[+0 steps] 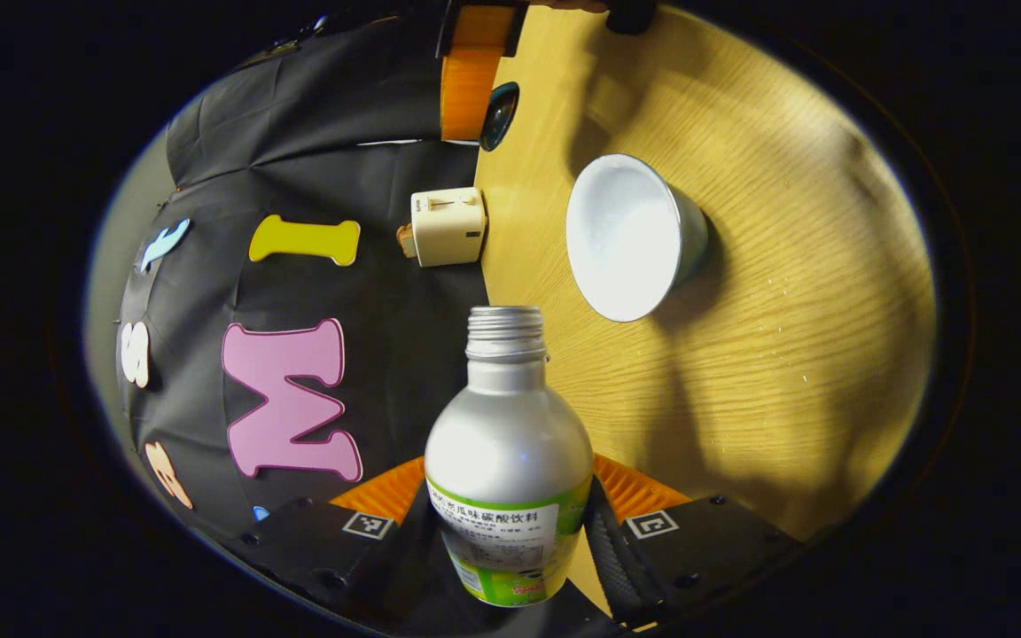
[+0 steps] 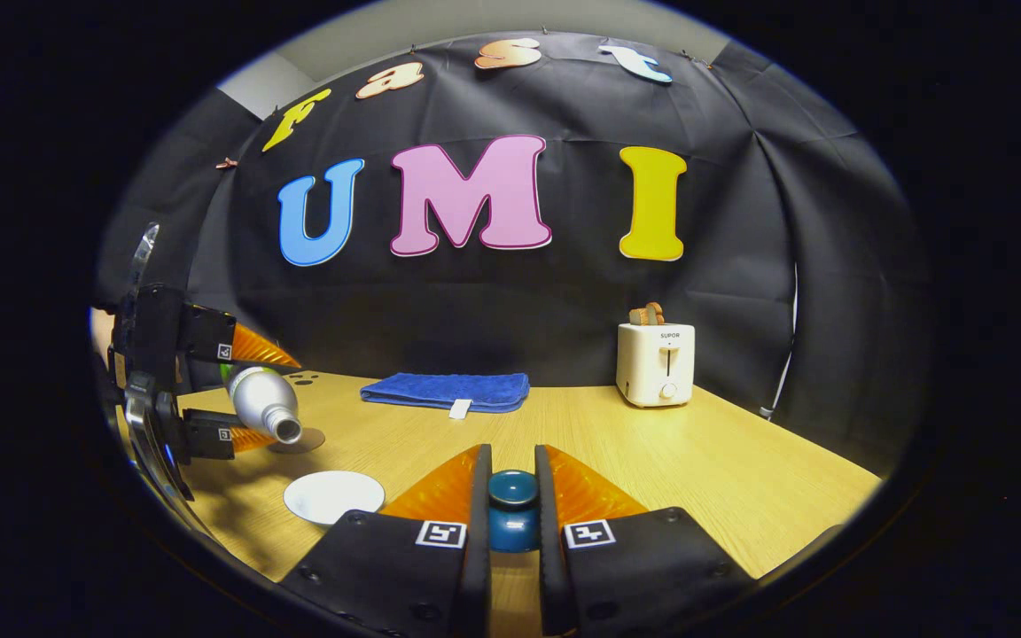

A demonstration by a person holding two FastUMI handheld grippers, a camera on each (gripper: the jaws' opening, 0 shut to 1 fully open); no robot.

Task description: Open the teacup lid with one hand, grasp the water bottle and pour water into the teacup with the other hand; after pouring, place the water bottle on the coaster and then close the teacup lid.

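Note:
My left gripper [image 1: 510, 478] is shut on a silver water bottle [image 1: 507, 434] with a green label and no cap. In the right gripper view that left gripper [image 2: 231, 394] holds the bottle [image 2: 261, 399] tipped on its side, mouth toward the table, above and behind the teacup [image 2: 333, 496]. The teacup [image 1: 630, 235] is white inside, uncovered, and stands on the wooden table. My right gripper [image 2: 510, 470] is shut on the dark blue teacup lid [image 2: 510, 507], held up off the table. A round brown coaster [image 2: 300, 440] lies just behind the bottle's mouth.
A cream toaster [image 2: 657, 363] stands at the table's back right, also the toaster [image 1: 448, 226] in the left gripper view. A folded blue towel [image 2: 448, 390] lies at the back centre. The right gripper [image 1: 471, 80] with the lid [image 1: 499, 115] shows far off beyond the cup.

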